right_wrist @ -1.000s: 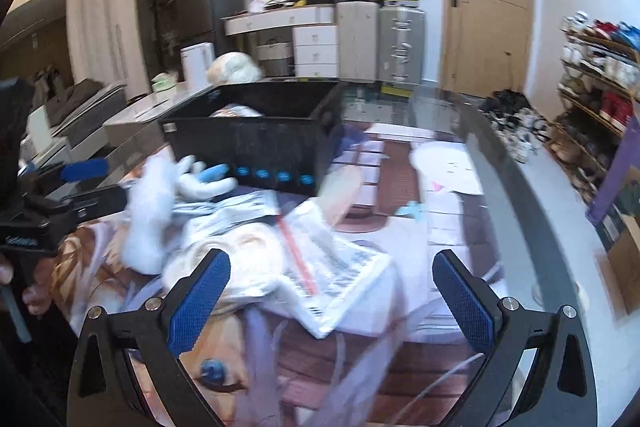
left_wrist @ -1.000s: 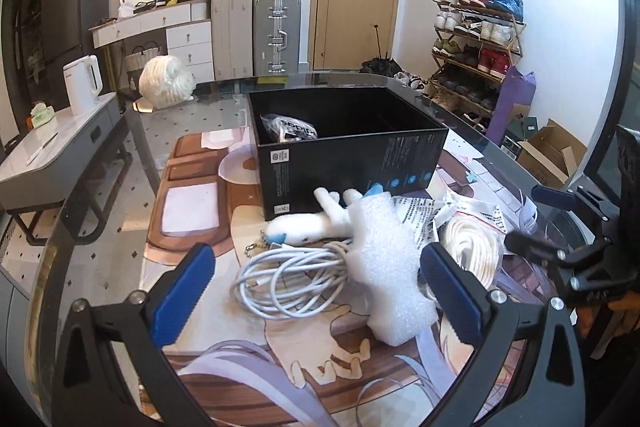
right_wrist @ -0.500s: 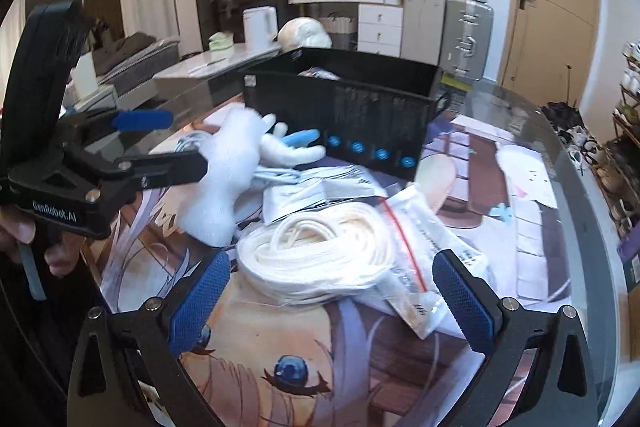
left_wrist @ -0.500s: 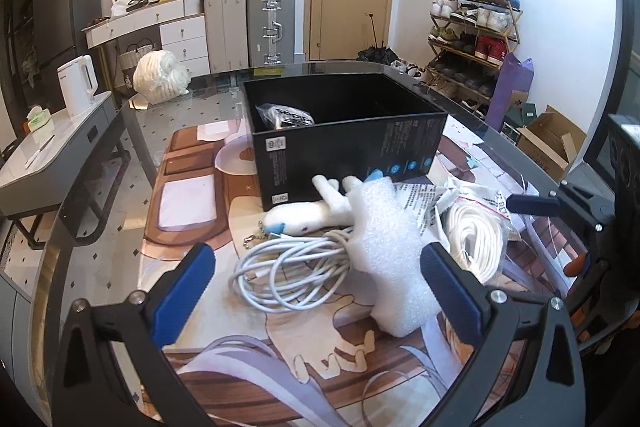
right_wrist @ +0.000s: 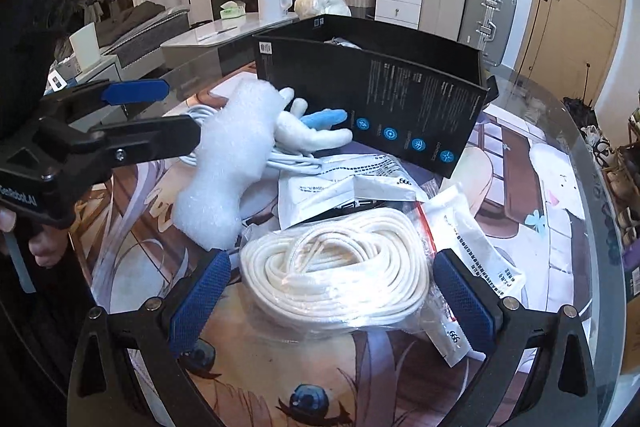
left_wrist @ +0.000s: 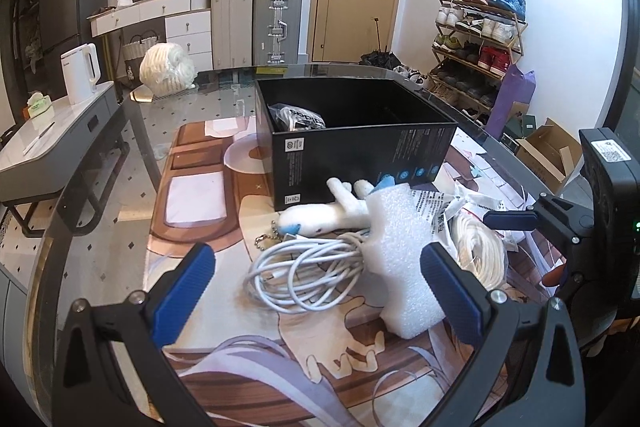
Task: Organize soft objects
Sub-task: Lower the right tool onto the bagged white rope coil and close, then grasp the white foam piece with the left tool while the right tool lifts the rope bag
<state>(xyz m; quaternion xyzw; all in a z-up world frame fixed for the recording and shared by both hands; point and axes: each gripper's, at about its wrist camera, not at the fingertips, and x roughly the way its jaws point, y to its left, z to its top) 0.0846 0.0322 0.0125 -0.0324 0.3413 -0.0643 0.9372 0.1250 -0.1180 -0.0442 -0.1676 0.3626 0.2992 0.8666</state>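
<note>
A black open box (left_wrist: 360, 151) (right_wrist: 372, 107) stands mid-table with a bagged dark item (left_wrist: 298, 117) inside. In front of it lie a white plush toy (left_wrist: 328, 213) (right_wrist: 308, 131), a white foam piece (left_wrist: 400, 259) (right_wrist: 232, 167) and a coiled white cable (left_wrist: 304, 271). A bagged coil of white rope (right_wrist: 340, 271) (left_wrist: 478, 251) lies to the right. My left gripper (left_wrist: 320, 285) is open, straddling the cable and foam. My right gripper (right_wrist: 326, 297) is open, its fingers on either side of the rope coil. Neither holds anything.
White plastic packets (right_wrist: 344, 187) lie between rope and box. The round glass table (left_wrist: 120, 187) carries a printed mat (left_wrist: 208, 195). A white bundle (left_wrist: 166, 69) sits at the far edge. Behind stand suitcases (left_wrist: 276, 23), a shoe rack (left_wrist: 476, 39) and a side table with kettle (left_wrist: 82, 73).
The right gripper has swung left and moved down over the rope coil, which now lies between its fingers. The left gripper has drawn back a little from the pile.
</note>
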